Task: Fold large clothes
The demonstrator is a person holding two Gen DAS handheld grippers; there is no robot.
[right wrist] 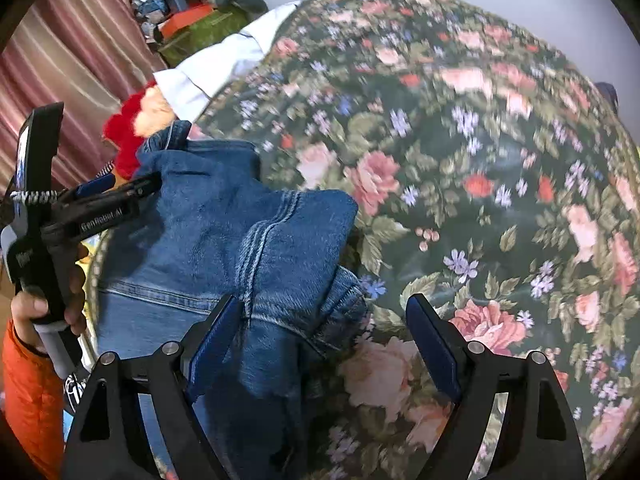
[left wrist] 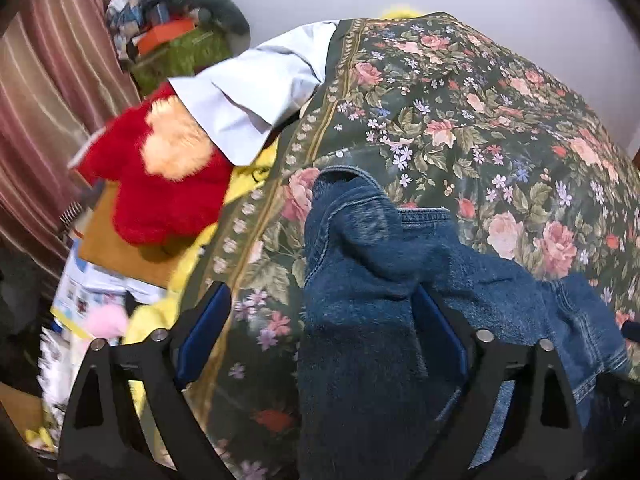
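Note:
A blue denim garment point(left wrist: 368, 280) lies bunched on a dark floral bedspread point(left wrist: 460, 120). In the left wrist view my left gripper point(left wrist: 324, 300) is open, its fingers wide apart, with a fold of denim lying between them against the right pad point(left wrist: 436, 328). In the right wrist view the denim point(right wrist: 224, 236) lies at the left. My right gripper point(right wrist: 324, 320) is open, and the denim's cuffed edge point(right wrist: 340, 300) sits between its fingers beside the left pad point(right wrist: 216, 340). The left gripper point(right wrist: 120, 192) and the hand holding it show at that view's left edge.
A white cloth point(left wrist: 256, 92) and a red plush toy point(left wrist: 160, 184) lie at the bed's left edge. Boxes and clutter point(left wrist: 176, 40) stand behind, beside a striped curtain point(left wrist: 52, 80). Papers and a cardboard piece point(left wrist: 116, 256) lie low on the left.

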